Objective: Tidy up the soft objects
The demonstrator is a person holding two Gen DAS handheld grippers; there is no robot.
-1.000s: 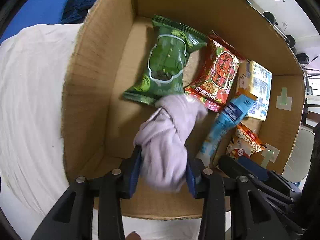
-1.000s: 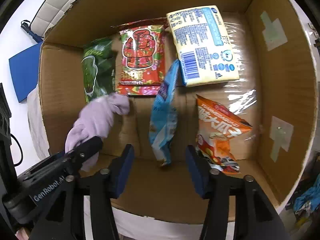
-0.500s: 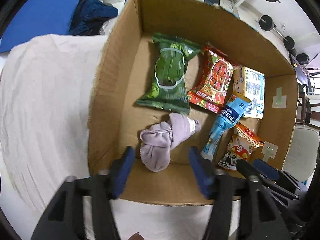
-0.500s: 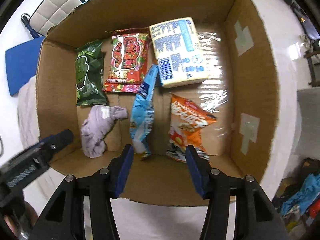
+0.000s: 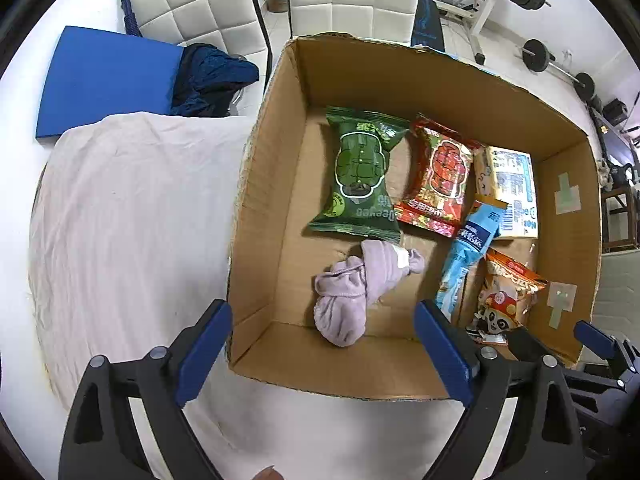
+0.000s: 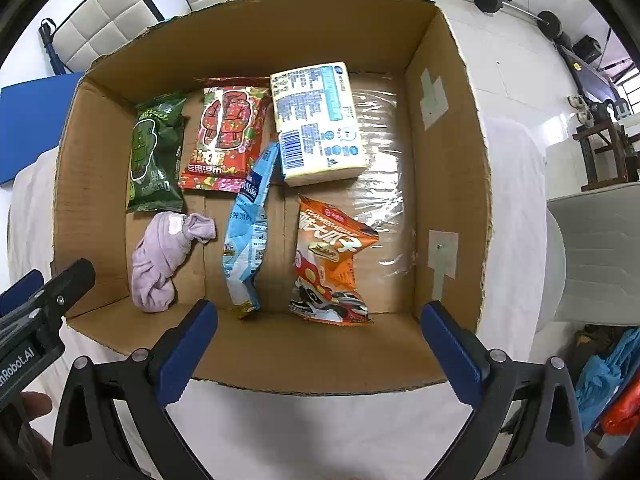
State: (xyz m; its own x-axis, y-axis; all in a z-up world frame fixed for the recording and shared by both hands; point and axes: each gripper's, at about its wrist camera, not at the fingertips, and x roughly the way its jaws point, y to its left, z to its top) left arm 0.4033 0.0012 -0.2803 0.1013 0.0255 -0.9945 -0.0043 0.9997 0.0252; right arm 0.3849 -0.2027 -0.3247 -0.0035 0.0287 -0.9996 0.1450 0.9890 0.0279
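With the lilac sock bundle (image 5: 352, 292) lying low-centre in the cardboard box (image 5: 264, 184) (below the green packet (image 5: 360, 176)), both left gripper (image 5: 322, 350) and right gripper (image 6: 318, 346) hover spread and empty, so placing looks done and fetching another soft item likely follows.

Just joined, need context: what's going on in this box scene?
A person with two handheld grippers is packing soft items into a cardboard box. The lilac cloth bundle lies on the box floor beside the snack packets. The left gripper and right gripper hover at the near rim, jaws open, holding nothing.
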